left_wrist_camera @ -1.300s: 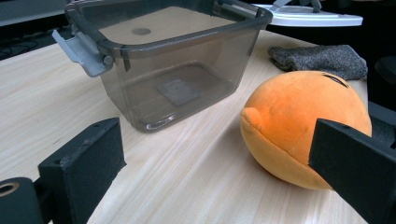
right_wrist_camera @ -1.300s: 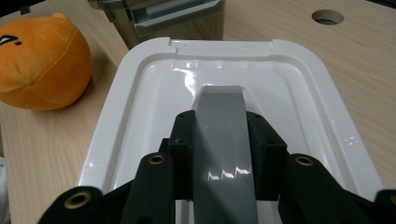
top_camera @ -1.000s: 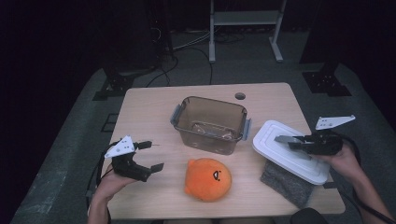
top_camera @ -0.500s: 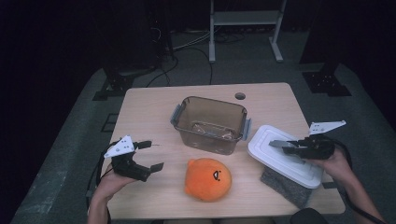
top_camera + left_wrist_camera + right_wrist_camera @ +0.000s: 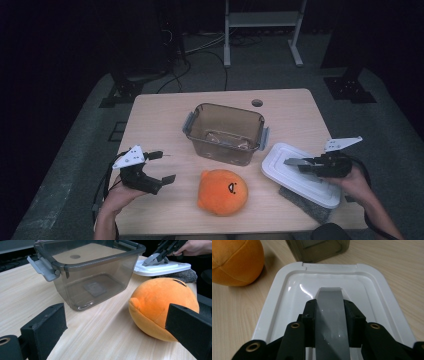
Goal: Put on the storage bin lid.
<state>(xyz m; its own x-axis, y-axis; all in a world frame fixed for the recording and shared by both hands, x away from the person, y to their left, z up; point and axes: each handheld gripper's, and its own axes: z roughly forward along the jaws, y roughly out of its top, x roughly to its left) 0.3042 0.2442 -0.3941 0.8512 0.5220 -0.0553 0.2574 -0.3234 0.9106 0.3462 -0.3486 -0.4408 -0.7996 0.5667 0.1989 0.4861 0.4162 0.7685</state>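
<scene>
Lowered since a second ago, my right gripper (image 5: 300, 163) clamps the white lid's (image 5: 280, 167) grey handle (image 5: 329, 312), left gripper (image 5: 162, 166) gaping beside the orange plush (image 5: 222, 191), brown bin (image 5: 225, 131) between.

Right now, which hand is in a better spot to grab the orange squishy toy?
Left. The left gripper is open and faces the orange plush toy nearby. The right gripper is shut on the grey handle of the white lid.

Glossy white plastic lid (image 5: 332, 282), plush orange toy (image 5: 222, 191), matt wood table (image 5: 160, 125)
</scene>
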